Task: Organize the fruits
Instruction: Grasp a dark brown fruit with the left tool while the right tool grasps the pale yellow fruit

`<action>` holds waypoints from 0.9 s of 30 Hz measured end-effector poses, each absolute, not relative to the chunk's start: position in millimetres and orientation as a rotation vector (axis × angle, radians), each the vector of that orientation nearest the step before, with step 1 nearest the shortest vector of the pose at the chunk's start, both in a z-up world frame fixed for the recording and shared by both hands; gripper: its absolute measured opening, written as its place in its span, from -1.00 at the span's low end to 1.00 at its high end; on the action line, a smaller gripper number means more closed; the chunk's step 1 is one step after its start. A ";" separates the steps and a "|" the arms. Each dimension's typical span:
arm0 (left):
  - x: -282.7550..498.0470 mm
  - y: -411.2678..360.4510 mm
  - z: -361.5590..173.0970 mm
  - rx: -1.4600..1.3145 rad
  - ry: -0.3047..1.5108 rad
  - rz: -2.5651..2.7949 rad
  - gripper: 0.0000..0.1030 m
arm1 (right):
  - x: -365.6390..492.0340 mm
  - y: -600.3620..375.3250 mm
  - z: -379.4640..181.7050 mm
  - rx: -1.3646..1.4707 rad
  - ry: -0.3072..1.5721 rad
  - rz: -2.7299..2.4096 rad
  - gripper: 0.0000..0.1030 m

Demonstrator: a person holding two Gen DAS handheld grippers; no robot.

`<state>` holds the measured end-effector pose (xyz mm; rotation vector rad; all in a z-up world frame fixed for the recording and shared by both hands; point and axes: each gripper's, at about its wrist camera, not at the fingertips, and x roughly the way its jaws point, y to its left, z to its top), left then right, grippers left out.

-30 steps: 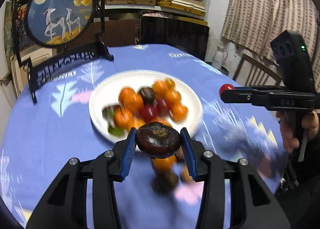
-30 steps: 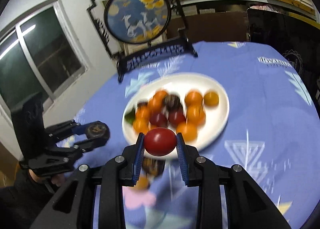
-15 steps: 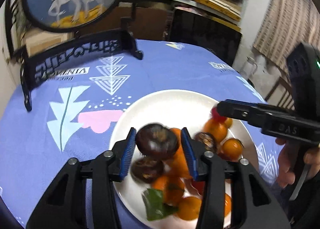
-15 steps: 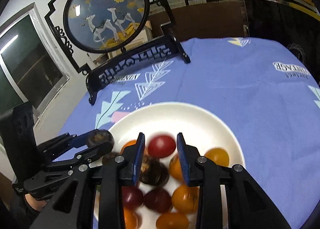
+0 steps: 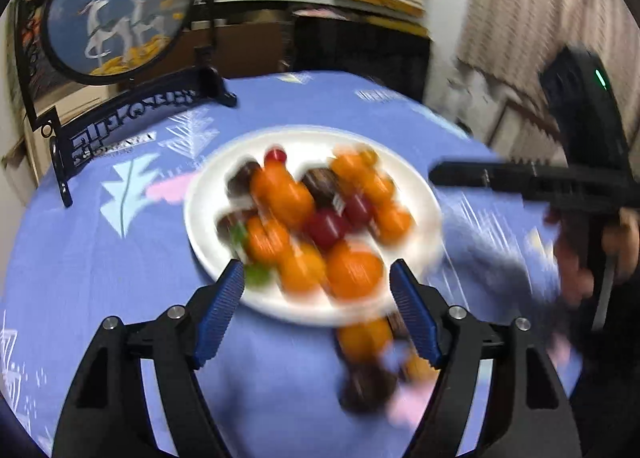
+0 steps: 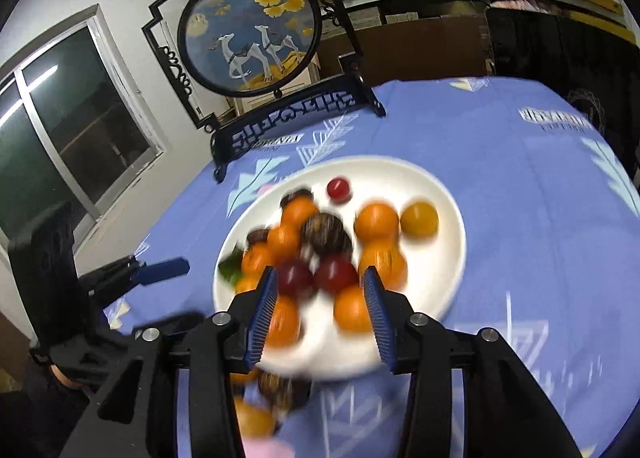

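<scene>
A white plate point(image 5: 224, 177) point(image 6: 448, 193) on the blue tablecloth holds several orange, dark red and dark brown fruits. A small red fruit point(image 5: 275, 155) point(image 6: 338, 188) lies at its far side, with a dark brown fruit point(image 5: 244, 181) point(image 6: 295, 195) near it. My left gripper point(image 5: 316, 314) is open and empty above the plate's near edge. My right gripper point(image 6: 320, 310) is open and empty above the near fruits. A few loose fruits lie on the cloth near the plate: an orange one point(image 5: 362, 338) point(image 6: 254, 420) and a dark one point(image 5: 368, 388) point(image 6: 280, 390).
A round painted screen on a black stand point(image 5: 116, 9) point(image 6: 250, 29) stands at the table's far side. The right gripper shows at the right in the left wrist view point(image 5: 532, 181); the left gripper shows at the left in the right wrist view point(image 6: 132, 274). A window point(image 6: 60, 129) is at the left.
Both grippers opened and pulled back from over the plate. The dark brown fruit left the left gripper and the red fruit left the right one; both now lie on the plate.
</scene>
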<state>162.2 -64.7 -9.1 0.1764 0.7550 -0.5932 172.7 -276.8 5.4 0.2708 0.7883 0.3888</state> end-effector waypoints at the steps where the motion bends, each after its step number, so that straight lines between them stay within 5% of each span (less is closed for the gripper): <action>1: 147.8 -63.3 -15.5 0.190 0.769 -0.615 0.41 | 163.0 -280.1 2.7 0.280 0.790 0.388 -0.12; 12: 112.7 -71.2 -61.7 0.256 0.865 -0.622 0.28 | 93.1 -285.4 -28.0 0.328 0.844 0.393 -0.12; 16: 119.7 -80.8 -67.9 0.273 0.893 -0.647 -0.21 | 82.0 -272.8 -26.1 0.300 0.849 0.419 -0.12; 27: 113.5 -45.8 -44.4 0.088 0.774 -0.618 -0.21 | 88.6 -209.8 -39.7 0.148 0.933 0.463 -0.12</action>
